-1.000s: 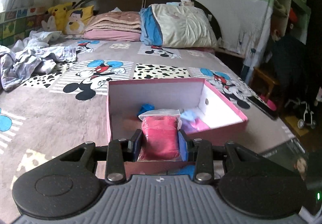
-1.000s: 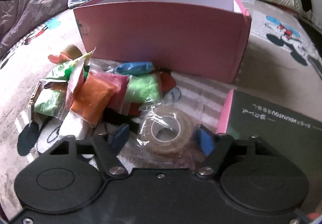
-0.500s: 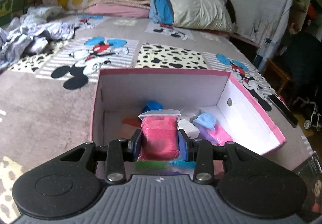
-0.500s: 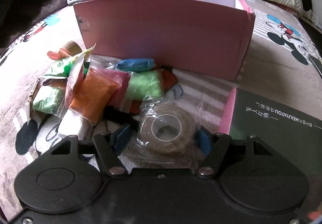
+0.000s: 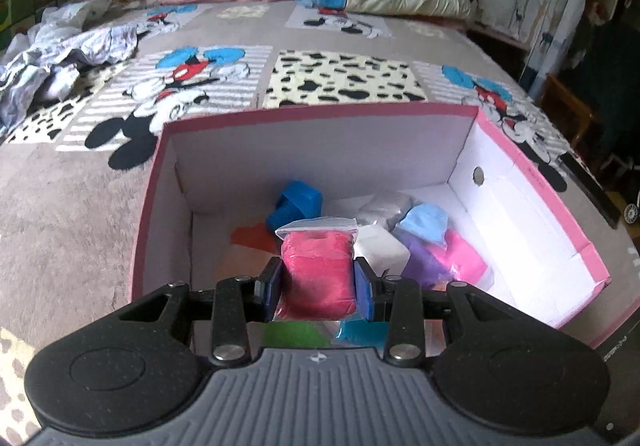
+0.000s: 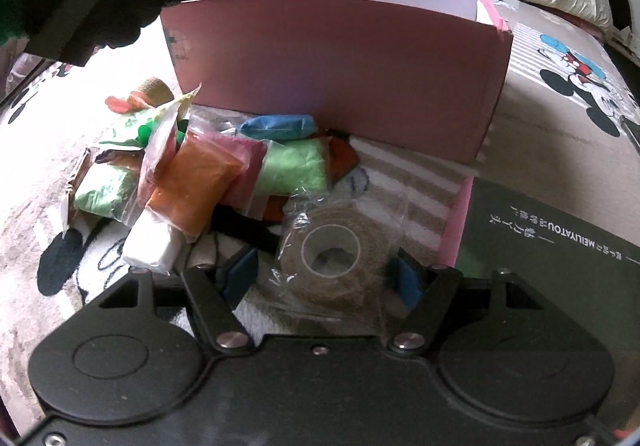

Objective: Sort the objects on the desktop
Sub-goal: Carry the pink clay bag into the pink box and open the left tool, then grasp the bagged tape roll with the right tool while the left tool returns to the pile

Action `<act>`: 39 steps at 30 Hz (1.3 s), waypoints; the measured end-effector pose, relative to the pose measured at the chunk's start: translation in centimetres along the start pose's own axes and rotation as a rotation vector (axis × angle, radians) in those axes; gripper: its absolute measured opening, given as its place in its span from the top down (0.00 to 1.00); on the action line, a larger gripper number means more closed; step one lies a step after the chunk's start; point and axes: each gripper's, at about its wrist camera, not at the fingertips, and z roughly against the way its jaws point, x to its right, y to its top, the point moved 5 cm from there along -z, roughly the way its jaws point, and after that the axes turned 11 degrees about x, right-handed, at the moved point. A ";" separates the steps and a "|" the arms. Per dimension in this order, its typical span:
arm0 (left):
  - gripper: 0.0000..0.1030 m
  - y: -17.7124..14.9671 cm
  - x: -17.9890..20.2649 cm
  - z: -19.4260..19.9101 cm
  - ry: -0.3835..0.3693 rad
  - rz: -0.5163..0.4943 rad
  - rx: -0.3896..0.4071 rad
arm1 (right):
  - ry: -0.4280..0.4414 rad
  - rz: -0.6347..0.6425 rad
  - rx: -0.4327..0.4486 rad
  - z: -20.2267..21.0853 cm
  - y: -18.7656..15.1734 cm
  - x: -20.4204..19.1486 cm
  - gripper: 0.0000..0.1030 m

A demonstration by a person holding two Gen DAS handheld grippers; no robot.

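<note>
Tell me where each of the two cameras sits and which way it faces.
Left wrist: on the left gripper, above the pink box, looking down into it and across the bed; its fingers clamp a red bag.
Right wrist: on the right gripper, low over the bed, facing the box's outer wall; open fingers flank a tape roll, a pile of bags to the left.
Shared: the pink box; the left gripper also shows top left in the right view.

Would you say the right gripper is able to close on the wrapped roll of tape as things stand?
Probably yes. The right gripper has its jaws open on either side of the roll of tape, which lies flat on the bedspread; only its loose clear wrapper sits between them.
</note>
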 end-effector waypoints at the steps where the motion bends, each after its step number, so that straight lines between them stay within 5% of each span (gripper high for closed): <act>1: 0.52 -0.1 0.0 -0.2 -0.003 -0.005 -0.008 | 0.003 -0.002 0.002 0.0 0.0 0.0 0.31; 5: 0.38 -0.3 0.0 0.4 -0.006 -0.001 0.007 | 0.027 -0.022 0.014 0.3 -0.1 0.4 0.31; 20: 0.38 -4.4 0.9 14.1 -0.082 0.036 0.229 | 0.014 -0.048 0.029 0.4 -0.1 0.8 0.31; 24: 0.38 -7.5 0.1 17.0 -0.082 0.075 0.236 | -0.010 -0.029 0.029 0.1 0.0 0.6 0.34; 27: 0.38 -10.4 -0.7 18.5 -0.058 0.078 0.224 | -0.012 -0.030 0.030 0.0 -0.1 0.6 0.45; 39: 0.38 -18.0 -3.5 20.7 -0.041 0.133 0.174 | 0.021 -0.070 0.160 4.9 4.7 1.3 0.47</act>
